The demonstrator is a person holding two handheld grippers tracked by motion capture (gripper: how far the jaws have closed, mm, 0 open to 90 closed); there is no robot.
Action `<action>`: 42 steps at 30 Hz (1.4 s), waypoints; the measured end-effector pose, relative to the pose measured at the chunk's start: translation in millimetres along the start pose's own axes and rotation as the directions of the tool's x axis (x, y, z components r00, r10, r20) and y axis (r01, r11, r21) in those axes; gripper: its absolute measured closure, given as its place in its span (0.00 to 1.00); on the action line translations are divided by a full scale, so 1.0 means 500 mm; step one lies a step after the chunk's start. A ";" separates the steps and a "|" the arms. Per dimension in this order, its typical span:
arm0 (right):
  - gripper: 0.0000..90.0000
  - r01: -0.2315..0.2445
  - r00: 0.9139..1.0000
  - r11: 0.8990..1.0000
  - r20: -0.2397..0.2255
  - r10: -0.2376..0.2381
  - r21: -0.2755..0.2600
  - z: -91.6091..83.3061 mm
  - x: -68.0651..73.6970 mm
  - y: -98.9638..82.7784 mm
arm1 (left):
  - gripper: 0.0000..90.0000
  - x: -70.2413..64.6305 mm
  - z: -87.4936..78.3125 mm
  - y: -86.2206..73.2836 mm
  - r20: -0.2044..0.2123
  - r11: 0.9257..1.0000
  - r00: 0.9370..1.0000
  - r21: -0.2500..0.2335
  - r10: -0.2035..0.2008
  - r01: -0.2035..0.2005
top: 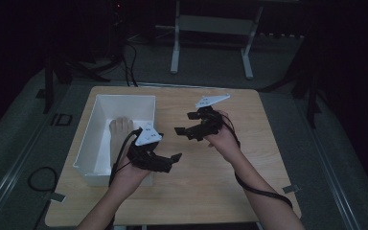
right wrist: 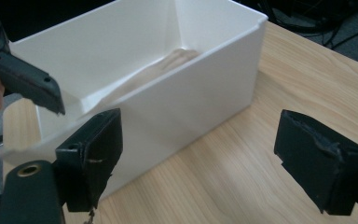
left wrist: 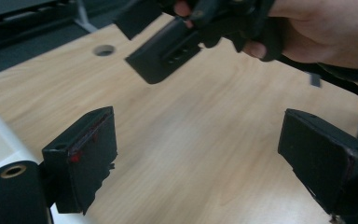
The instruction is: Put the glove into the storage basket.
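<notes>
A white open box (top: 90, 139) stands on the left half of the wooden table (top: 211, 167). A pale tan object (top: 120, 125) lies inside it; the right gripper view shows this object (right wrist: 177, 58) against the far wall of the box (right wrist: 205, 93). My left gripper (top: 171, 161) hovers by the box's near right corner, pointing right, open with nothing between its jaws (left wrist: 205, 163). My right gripper (top: 186, 123) faces it from mid-table, pointing left toward the box, also open and holding nothing (right wrist: 214, 168). The two grippers are a short gap apart.
A small round hole (left wrist: 104, 50) marks the tabletop near its far edge. Bare wood extends to the right and front of the hands. Beyond the table stand a white frame's legs (top: 175, 57) on dark floor, and a cable (top: 40, 177) lies at the left.
</notes>
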State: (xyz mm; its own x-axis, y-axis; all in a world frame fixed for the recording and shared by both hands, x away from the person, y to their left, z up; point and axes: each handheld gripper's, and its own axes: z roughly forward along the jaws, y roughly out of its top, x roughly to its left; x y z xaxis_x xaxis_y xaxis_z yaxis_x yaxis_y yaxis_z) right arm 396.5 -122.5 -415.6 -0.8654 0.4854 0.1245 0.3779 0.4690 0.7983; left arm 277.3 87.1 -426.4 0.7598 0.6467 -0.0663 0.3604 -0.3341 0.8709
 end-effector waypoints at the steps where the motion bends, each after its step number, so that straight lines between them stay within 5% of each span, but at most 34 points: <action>1: 0.17 0.000 1.000 1.000 0.001 0.000 -0.001 -0.006 -0.002 -0.006 | 0.13 -0.006 0.006 0.002 -0.002 1.000 1.000 0.006 0.011 -0.011; 17: 0.17 0.006 1.000 1.000 0.027 -0.006 -0.005 -0.057 -0.022 -0.097 | 0.13 -0.061 0.104 -0.009 0.118 0.999 0.992 0.022 0.034 -0.037; 42: 0.16 -0.011 0.999 0.998 0.038 0.009 0.063 -0.042 -0.063 -0.279 | 0.13 -0.102 0.222 -0.096 0.231 0.996 0.972 0.071 0.036 -0.053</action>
State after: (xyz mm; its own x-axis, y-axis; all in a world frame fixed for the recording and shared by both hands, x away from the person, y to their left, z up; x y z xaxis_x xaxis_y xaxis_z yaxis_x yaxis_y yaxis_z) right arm 364.4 -218.8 -518.3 -0.8488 0.5173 0.1093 0.4077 0.5088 0.7582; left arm 281.1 -6.1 -519.0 0.8765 0.4587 -0.1459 0.3567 -0.4156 0.8367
